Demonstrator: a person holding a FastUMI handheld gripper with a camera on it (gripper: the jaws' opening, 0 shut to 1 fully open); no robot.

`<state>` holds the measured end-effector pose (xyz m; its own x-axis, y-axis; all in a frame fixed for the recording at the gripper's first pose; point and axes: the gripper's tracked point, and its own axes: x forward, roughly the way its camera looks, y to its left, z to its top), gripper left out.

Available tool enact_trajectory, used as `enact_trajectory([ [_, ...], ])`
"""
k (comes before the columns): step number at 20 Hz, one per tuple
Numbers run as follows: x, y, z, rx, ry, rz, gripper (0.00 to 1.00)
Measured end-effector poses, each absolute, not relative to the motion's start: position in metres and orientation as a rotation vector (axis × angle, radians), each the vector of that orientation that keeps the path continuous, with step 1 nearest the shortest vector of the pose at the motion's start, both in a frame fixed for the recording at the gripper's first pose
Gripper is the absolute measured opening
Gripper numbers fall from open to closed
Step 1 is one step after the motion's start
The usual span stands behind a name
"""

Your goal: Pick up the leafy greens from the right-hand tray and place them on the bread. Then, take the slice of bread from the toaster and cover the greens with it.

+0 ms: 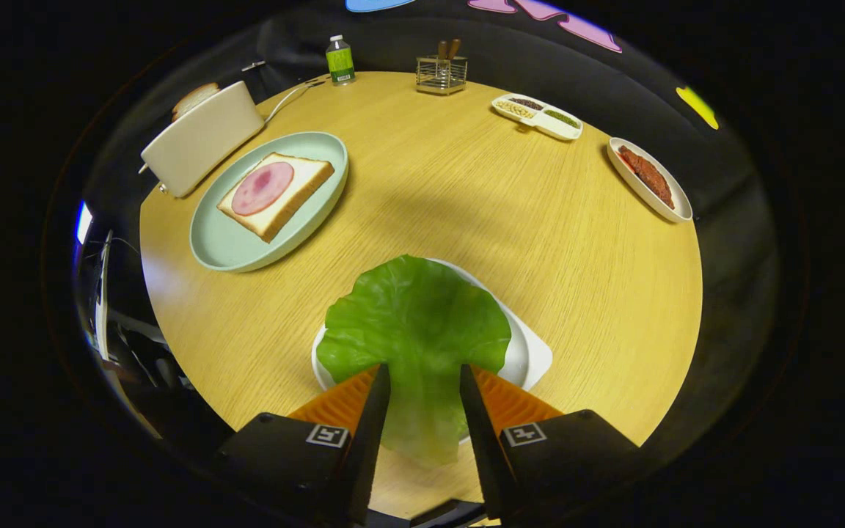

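A large green lettuce leaf (415, 323) lies between my fingers, its pale stem running back toward me and its blade spreading over the white tray (532, 359) just ahead. My gripper (425, 370) is shut on the leaf's stem, both fingers pressing its sides. Beyond and to the left, a slice of bread topped with a round of ham (276, 192) rests on a pale green plate (224, 249). Behind that plate stands a cream toaster (199, 139) with a bread slice (194, 99) poking out of its slot.
On the far side of the round wooden table (466, 205) stand a green-labelled bottle (339, 60), a wire holder (441, 73) and a divided white dish (538, 116). An oval dish of red-brown food (650, 180) sits to the right. The toaster's cord trails toward the bottle.
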<state>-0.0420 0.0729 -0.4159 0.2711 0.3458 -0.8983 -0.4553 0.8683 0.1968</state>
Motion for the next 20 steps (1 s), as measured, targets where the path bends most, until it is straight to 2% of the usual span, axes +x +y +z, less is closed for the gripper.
enact_trajectory([
  [2, -0.047, 0.071, -0.413, -0.113, 1.201, 0.541, 0.58],
  [3, -0.046, 0.072, -0.414, -0.109, 1.192, 0.528, 0.49],
  [4, -0.049, 0.076, -0.414, -0.111, 1.202, 0.532, 0.49],
  [7, -0.049, 0.081, -0.41, -0.135, 1.175, 0.549, 0.15],
  [8, -0.049, 0.082, -0.411, -0.13, 1.173, 0.535, 0.14],
  [9, -0.049, 0.079, -0.41, -0.124, 1.173, 0.521, 0.08],
  [13, -0.04, 0.072, -0.379, -0.069, 1.103, 0.46, 0.08],
  [20, -0.021, 0.095, -0.276, 0.037, 0.934, 0.479, 0.07],
])
